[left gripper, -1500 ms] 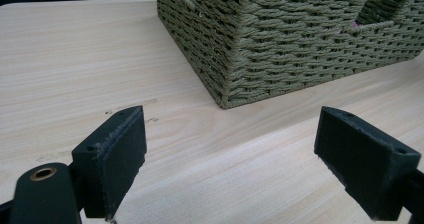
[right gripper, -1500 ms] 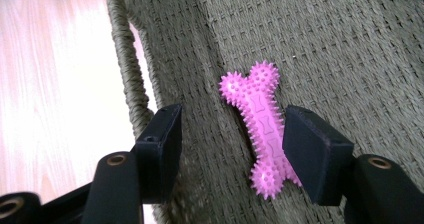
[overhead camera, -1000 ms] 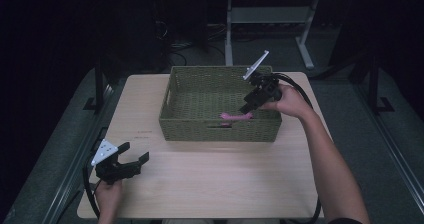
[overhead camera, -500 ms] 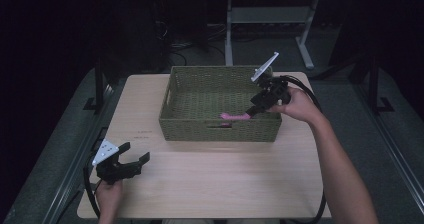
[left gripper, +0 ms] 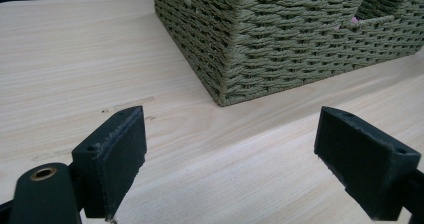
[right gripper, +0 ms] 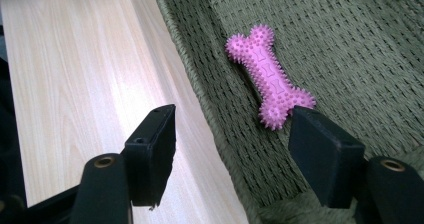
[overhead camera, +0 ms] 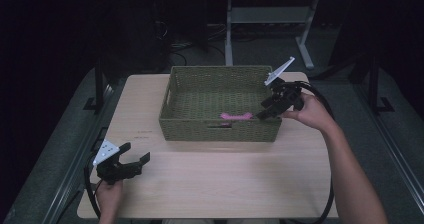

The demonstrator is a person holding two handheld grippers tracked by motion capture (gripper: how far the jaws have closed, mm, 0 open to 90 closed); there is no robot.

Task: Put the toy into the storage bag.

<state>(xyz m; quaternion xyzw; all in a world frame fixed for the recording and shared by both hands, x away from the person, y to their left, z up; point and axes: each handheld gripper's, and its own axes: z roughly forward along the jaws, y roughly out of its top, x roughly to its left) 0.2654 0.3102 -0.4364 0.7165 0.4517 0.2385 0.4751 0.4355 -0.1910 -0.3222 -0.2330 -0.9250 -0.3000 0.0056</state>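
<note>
- My right gripper (overhead camera: 266,111) hangs at the basket's (overhead camera: 200,129) right rim; its jaws have just been opening, with nothing between them.
- Pink bone toy (right gripper: 270,77) lies flat on the basket floor, near the front wall, apparently dropped off.
- Left gripper (overhead camera: 136,160) idles over the table (overhead camera: 225,179), jaws wide apart, empty.

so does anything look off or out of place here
Nothing stands out. The pink spiky bone toy lies flat on the floor of the green woven basket, near its front wall. The basket sits level on the wooden table and looks undamaged. Both the right gripper and the left gripper are open, holding nothing.
</note>
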